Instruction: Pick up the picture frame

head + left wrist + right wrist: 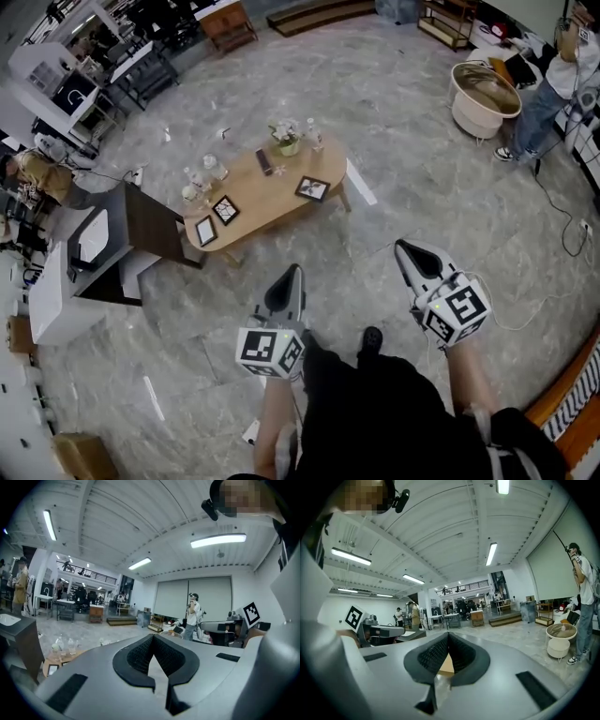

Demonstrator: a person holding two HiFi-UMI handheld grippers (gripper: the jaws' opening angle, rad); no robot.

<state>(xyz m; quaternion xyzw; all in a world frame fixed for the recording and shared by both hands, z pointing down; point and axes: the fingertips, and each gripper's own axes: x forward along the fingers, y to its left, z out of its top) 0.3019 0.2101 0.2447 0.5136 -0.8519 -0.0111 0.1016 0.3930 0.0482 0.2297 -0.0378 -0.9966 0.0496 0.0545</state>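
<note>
Picture frames lie flat on the wooden tabletop (272, 202) of a low oval table. One dark-rimmed frame (312, 188) sits toward the right end. Two more sit by the near edge at the left end, a square one (225, 209) and a white-bordered one (205, 230) just beside it. All three are well apart from both grippers.

A small pot of pale flowers (286, 141) stands at the far edge, with a clear bottle (314, 137) just to its right and a dark remote (264, 162) in front of it. A cluster of glass bottles (208, 171) stands at the far left end; I can't tell what they hold. Across the stone floor, a cream round tub (486, 94) shows a brownish inside, and a person in jeans (542, 98) stands next to it.

A dark brown cabinet (150, 225) crowds the table's left end, with a white unit (66, 281) beyond it.

The left gripper (294, 272) and right gripper (401, 246) hang over the floor short of the table. Both are clenched, with nothing between the pads.
</note>
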